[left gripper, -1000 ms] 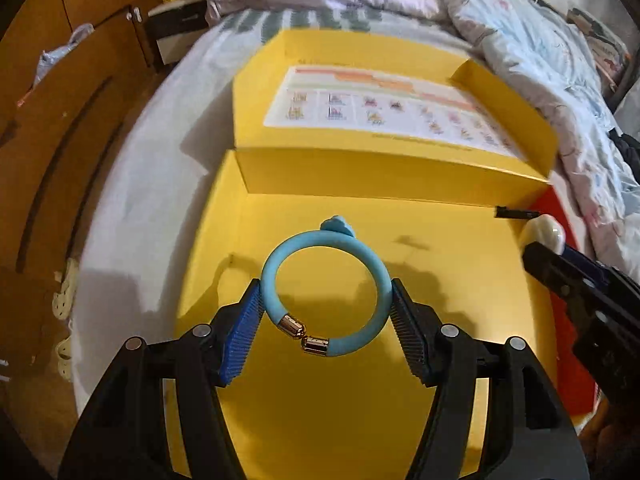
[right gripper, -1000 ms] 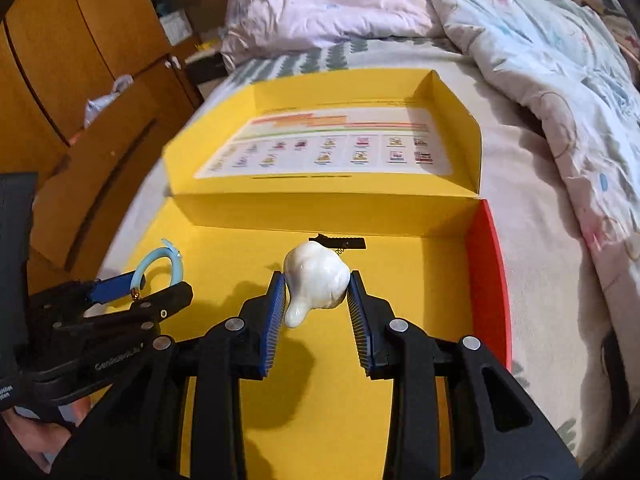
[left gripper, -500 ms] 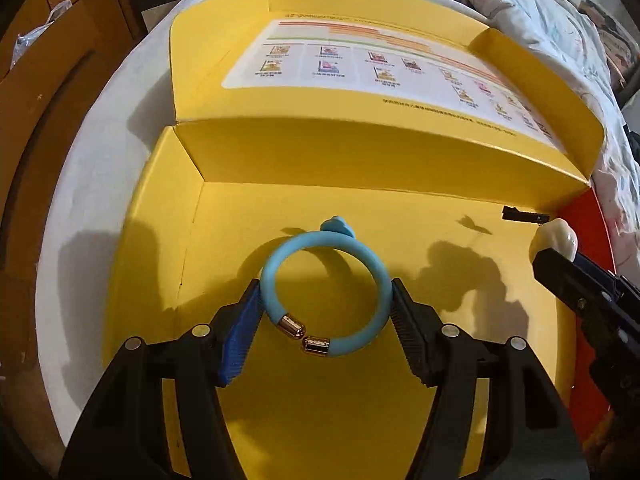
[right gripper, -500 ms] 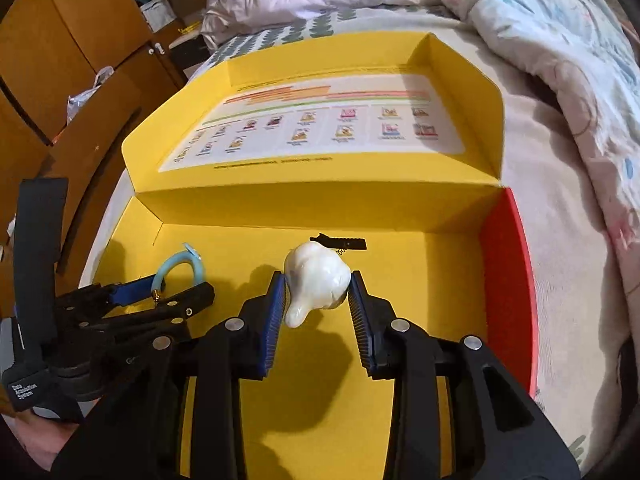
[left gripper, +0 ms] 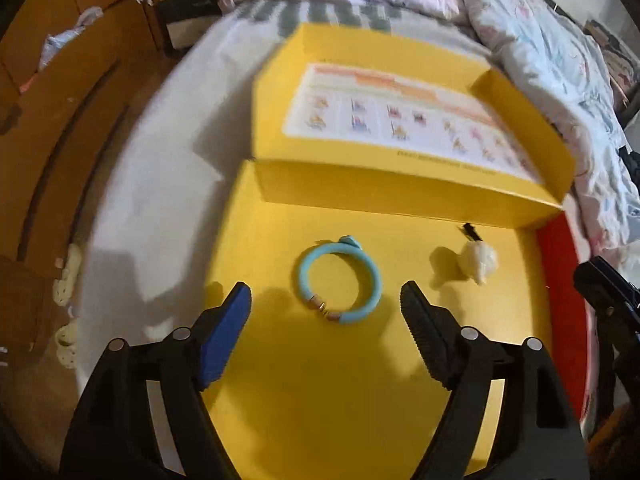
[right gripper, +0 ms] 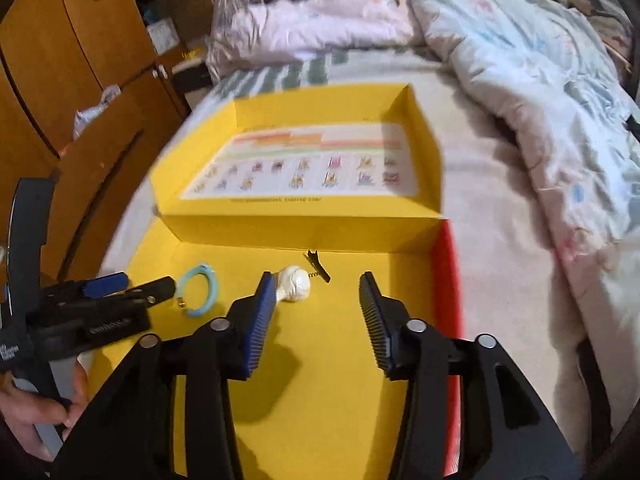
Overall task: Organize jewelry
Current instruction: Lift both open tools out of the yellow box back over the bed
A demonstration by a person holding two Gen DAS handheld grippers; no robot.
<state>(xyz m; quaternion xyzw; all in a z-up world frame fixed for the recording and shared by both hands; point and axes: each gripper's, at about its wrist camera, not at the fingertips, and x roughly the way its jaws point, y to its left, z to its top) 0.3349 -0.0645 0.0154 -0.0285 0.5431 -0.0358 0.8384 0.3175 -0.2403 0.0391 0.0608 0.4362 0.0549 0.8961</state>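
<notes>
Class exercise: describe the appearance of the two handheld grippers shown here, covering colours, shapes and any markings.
Both are black plastic. The left gripper and right gripper each carry one blue ribbed pad and one black ribbed pad, with round silver pivot pins behind. The left gripper's side bears small white lettering, too blurred to read.

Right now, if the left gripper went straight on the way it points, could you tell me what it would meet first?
Probably the blue bracelet, lying on the yellow box floor ahead of the left gripper. Its jaws are opening, touching nothing. Depth is uncertain.

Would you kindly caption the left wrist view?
Opening left gripper above light-blue rubber bracelet lying in yellow cardboard box.
</notes>
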